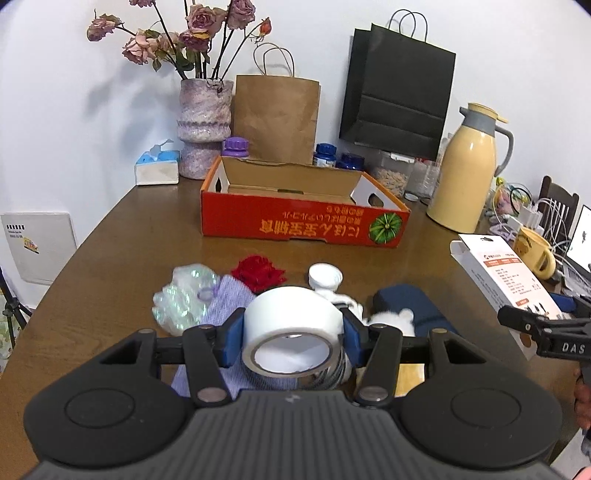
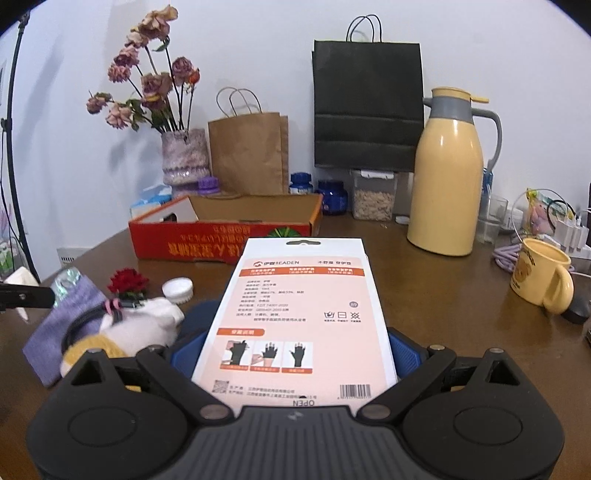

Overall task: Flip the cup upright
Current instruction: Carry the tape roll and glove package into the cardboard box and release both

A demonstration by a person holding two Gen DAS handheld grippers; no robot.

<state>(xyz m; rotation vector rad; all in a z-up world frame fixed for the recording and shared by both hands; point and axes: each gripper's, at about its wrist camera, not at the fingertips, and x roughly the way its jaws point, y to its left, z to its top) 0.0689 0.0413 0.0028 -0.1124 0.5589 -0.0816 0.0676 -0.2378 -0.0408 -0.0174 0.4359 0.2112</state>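
Left wrist view: your left gripper (image 1: 291,334) pinches a white tape roll (image 1: 291,332); your right gripper (image 2: 299,354) clamps a white-and-orange glove box (image 2: 301,314). The yellow mug (image 2: 541,280) stands upright, far right.

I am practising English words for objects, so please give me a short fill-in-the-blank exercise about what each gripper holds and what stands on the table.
1. The left gripper is shut on a roll of white ____.
2. The right gripper is shut on a flat white and orange ____ with glove pictures printed on it.
3. The yellow mug stands ____ on the table, its handle toward the camera.
4. The dried roses stand in a purple ____.

Missing words: tape; box; upright; vase
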